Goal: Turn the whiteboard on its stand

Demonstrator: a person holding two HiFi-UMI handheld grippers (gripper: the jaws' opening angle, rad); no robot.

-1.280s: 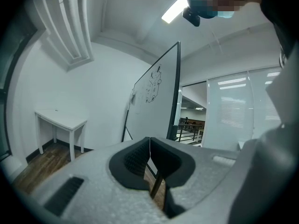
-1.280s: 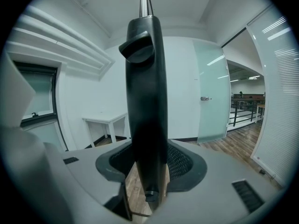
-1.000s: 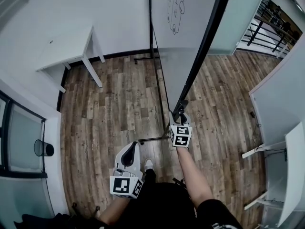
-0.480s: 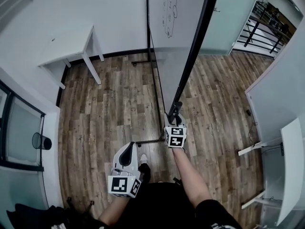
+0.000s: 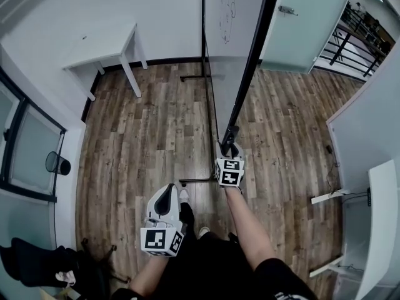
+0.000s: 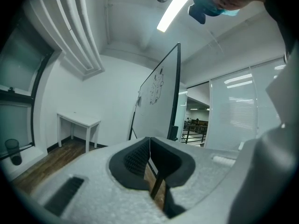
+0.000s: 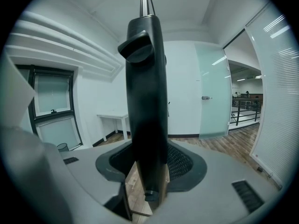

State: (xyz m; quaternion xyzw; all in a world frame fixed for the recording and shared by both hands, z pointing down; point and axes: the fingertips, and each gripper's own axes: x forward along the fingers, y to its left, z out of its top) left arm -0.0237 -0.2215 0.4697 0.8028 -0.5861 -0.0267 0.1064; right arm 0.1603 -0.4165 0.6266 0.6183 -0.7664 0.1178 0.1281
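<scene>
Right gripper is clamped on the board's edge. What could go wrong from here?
The right gripper pinches only the whiteboard's narrow black frame, so it may slip off. The stand's floor bar lies close to the person's shoe, a likely trip point. The left gripper hangs shut and empty, steadying nothing.

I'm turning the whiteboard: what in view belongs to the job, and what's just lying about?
Job:
- black-framed whiteboard
- its black metal stand
- right gripper, shut on the whiteboard's frame edge
- left gripper, shut, holding nothing

Lying about:
- small white table
- black waste bin
- frosted glass door
</scene>
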